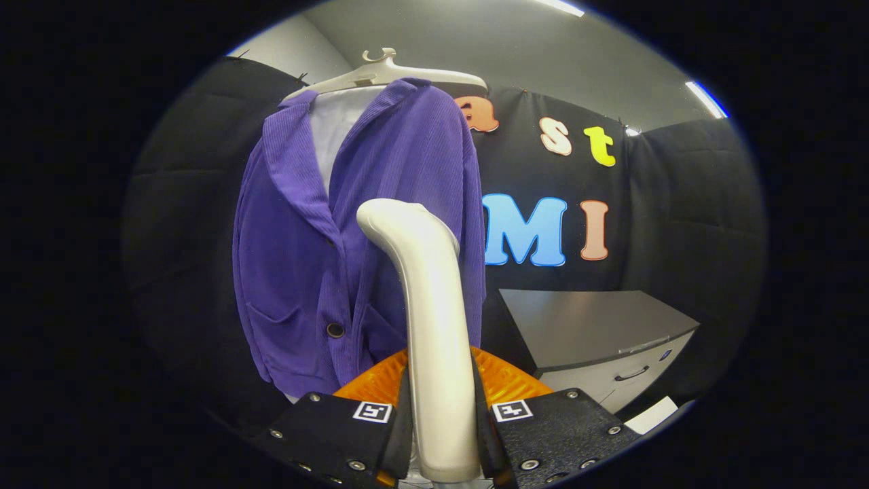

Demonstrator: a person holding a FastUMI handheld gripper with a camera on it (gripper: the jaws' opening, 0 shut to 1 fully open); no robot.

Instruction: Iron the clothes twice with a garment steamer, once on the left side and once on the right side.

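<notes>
One purple ribbed cardigan hangs on one pale plastic hanger, over one white inner garment showing at its open neck. On the cardigan, one dark round button is plain to see, and two patch pockets, one on each front panel, can be counted. One cream-white, bent-necked garment steamer stands with its handle between the two fingers of the one gripper, both pressing on it. One grey-topped cabinet has one drawer with one curved handle. Two ceiling light strips glow overhead.
</notes>
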